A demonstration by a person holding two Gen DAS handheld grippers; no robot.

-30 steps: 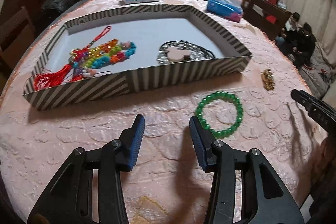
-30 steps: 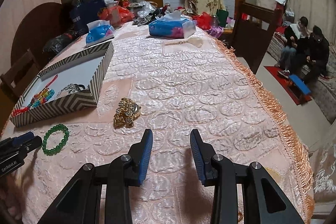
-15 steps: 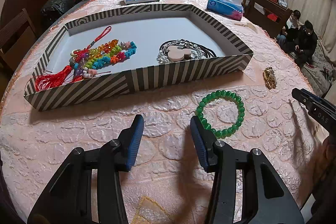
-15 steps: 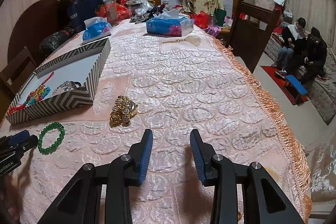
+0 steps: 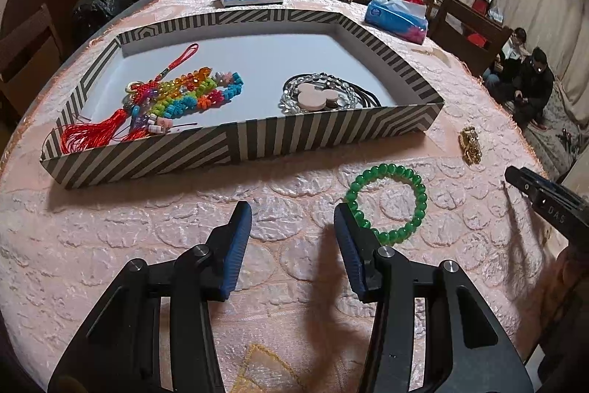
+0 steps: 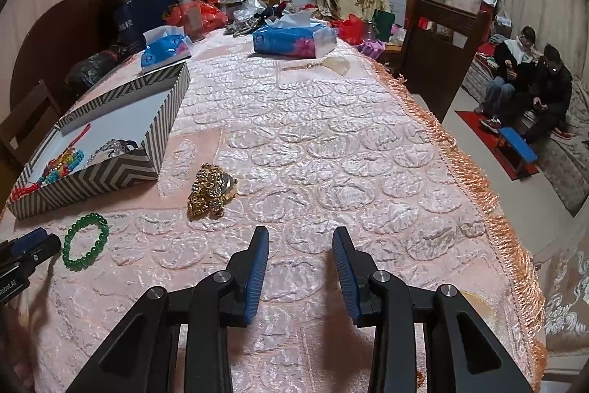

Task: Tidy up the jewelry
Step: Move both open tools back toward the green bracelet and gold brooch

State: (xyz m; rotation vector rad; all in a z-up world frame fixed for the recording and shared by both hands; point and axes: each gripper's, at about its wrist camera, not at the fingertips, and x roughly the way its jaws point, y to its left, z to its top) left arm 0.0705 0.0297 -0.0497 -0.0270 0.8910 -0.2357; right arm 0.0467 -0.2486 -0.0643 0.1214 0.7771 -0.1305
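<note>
The green bracelet (image 5: 386,203) lies flat on the counter (image 5: 110,238) before the striped box (image 5: 235,146), just right of the left gripper (image 5: 292,247), apparently nearer than the right gripper (image 6: 300,269); both jaws parted, empty.

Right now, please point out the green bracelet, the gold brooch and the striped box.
green bracelet (image 5: 423,197), left wrist view, on the beads at its right side.
gold brooch (image 6: 210,190), right wrist view, on its middle.
striped box (image 5: 235,144), left wrist view, on its near outer wall.
</note>
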